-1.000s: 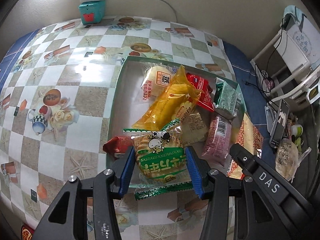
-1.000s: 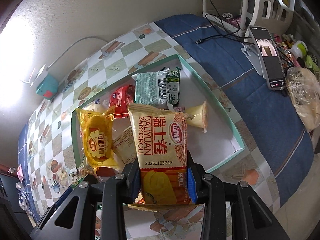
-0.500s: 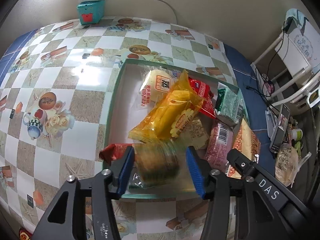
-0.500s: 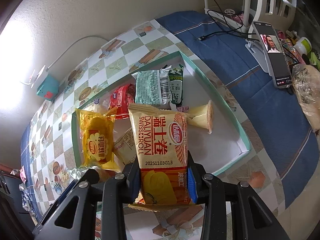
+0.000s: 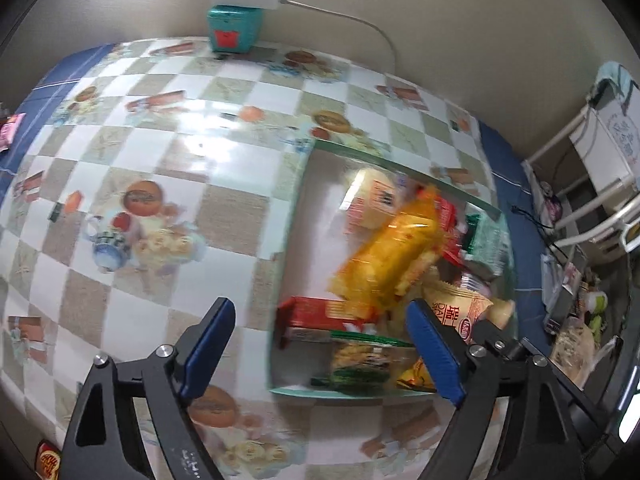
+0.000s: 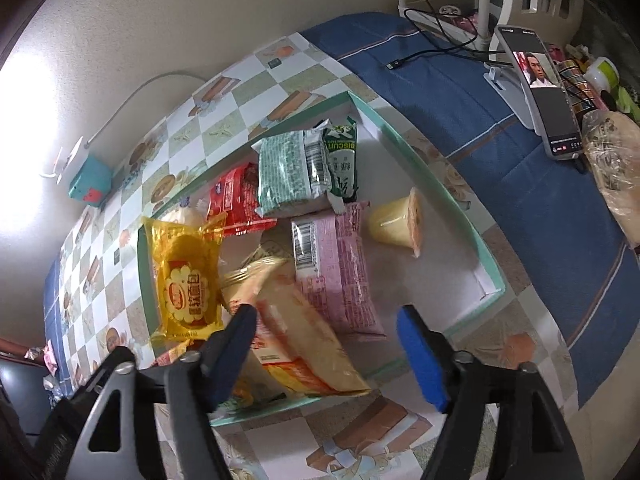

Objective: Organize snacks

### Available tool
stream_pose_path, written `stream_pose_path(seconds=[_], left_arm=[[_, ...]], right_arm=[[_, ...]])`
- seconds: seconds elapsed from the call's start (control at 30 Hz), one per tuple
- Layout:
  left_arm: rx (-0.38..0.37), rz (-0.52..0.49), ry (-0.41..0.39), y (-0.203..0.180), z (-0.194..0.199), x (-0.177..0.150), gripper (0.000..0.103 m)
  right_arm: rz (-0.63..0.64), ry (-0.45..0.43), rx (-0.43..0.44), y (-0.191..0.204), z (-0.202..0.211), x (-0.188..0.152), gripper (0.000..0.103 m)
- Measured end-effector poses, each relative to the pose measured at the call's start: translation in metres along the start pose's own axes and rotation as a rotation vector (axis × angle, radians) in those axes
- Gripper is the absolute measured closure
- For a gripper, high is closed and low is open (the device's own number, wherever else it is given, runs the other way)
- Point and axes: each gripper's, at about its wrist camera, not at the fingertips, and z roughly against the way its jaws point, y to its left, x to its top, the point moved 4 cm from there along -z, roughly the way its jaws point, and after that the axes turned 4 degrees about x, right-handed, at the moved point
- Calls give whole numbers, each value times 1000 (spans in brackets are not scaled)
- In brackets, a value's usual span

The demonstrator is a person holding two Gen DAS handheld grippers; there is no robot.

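Note:
A shallow white tray with a green rim (image 6: 452,200) holds several snack packets. In the left wrist view my left gripper (image 5: 322,348) hangs over the tray's near-left corner. Its jaws are opening, with nothing held between them. The green biscuit packet (image 5: 360,364) lies below in the tray, beside a red packet (image 5: 320,312) and a yellow one (image 5: 384,256). In the right wrist view my right gripper (image 6: 328,354) is also opening. The orange Swiss roll packet (image 6: 304,340) lies loose and tilted in the tray by its left finger. A pink packet (image 6: 336,272) lies beyond it.
A teal box (image 5: 234,32) under a white power strip stands at the table's back by the wall. A phone on a stand (image 6: 548,92) and a plastic bag (image 6: 616,172) sit on the blue cloth to the right. A pudding cup (image 6: 396,220) lies in the tray.
Both grippers have opened. The green packet dropped from the left one into the tray, and the Swiss roll packet fell from the right one. The left gripper shifted left.

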Motion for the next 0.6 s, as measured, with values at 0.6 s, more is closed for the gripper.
stream_pose_path(seconds=[0.6], left_arm=[[160, -1, 33, 90, 20, -35, 2]], right_arm=[[204, -42, -16, 40, 19, -64, 0]])
